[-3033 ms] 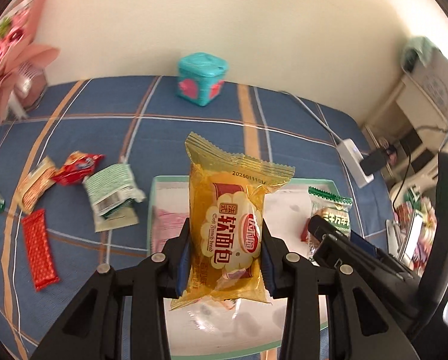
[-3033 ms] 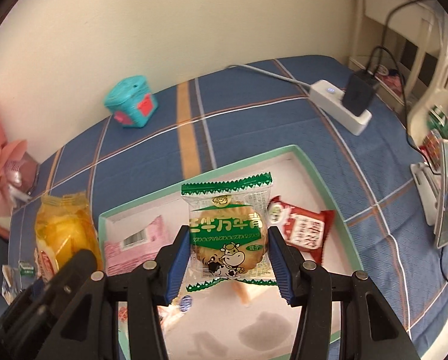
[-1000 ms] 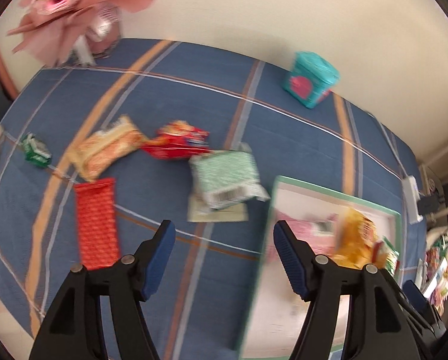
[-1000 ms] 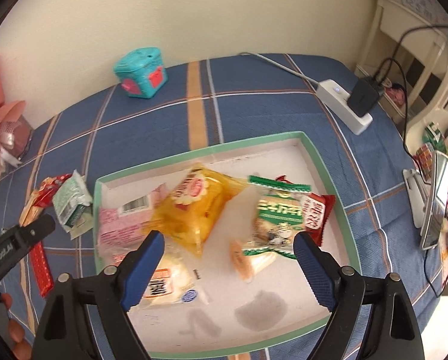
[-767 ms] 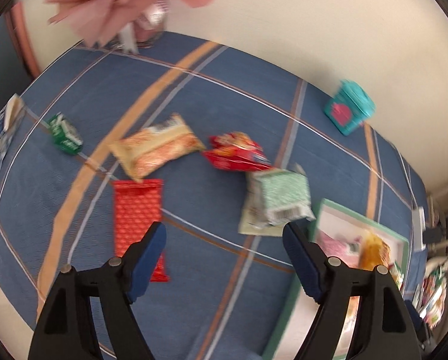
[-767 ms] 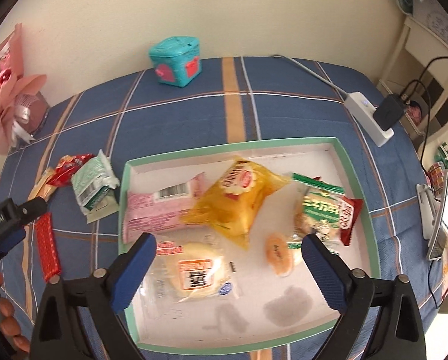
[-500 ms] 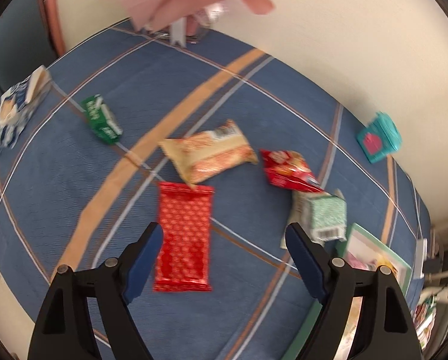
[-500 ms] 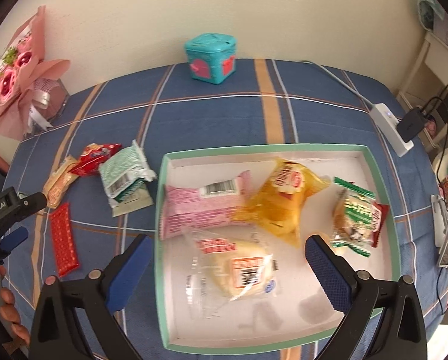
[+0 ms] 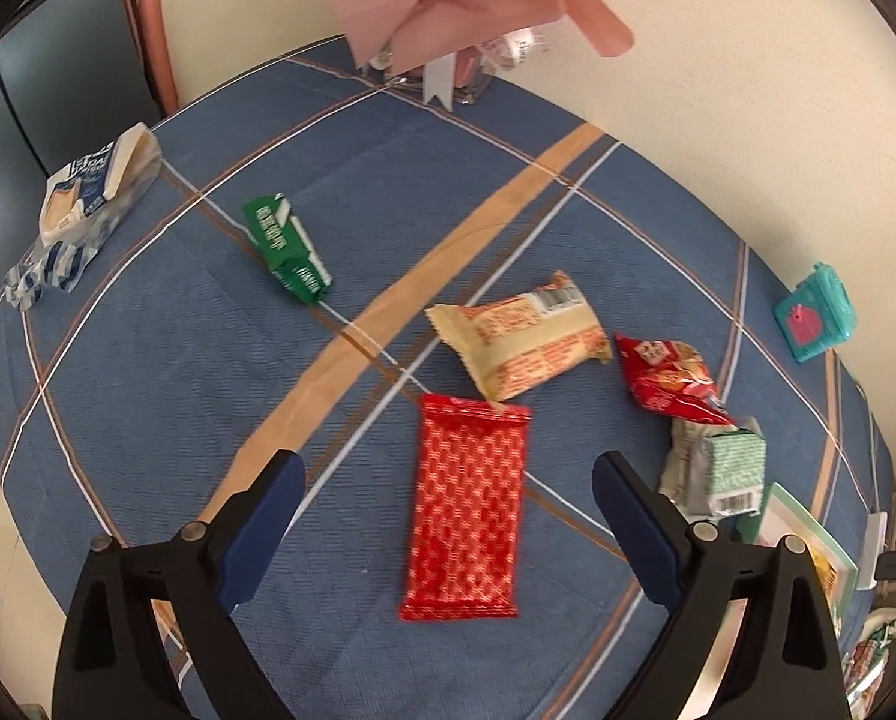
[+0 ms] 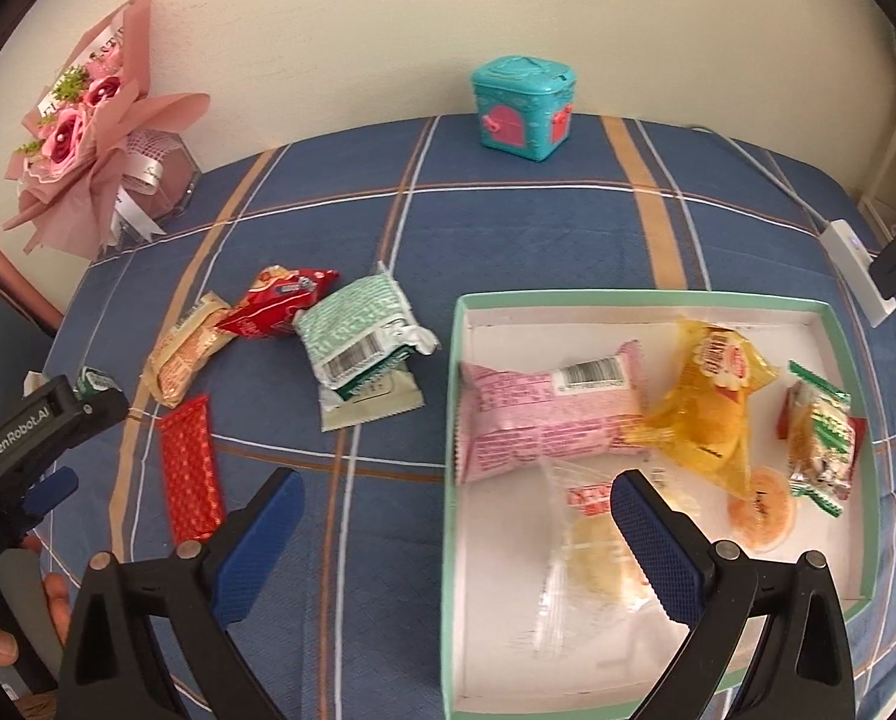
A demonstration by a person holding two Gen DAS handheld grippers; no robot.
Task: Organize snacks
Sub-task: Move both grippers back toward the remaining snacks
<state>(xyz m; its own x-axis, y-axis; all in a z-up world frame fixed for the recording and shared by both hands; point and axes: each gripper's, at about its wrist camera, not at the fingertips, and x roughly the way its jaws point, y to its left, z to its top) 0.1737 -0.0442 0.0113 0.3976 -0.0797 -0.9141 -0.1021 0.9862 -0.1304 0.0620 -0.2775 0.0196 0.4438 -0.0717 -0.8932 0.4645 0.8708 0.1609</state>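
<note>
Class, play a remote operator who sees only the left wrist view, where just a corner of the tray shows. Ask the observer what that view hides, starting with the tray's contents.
Operator: What is in the tray?
Observer: The tray holds a pink packet beside a yellow bread bag.
Operator: Is the right gripper carrying anything?
Observer: No, the right gripper is open and empty, above the tray's left rim.
Operator: What lies under the pale green packet?
Observer: The pale green packet rests on a flat cream sachet.
</note>
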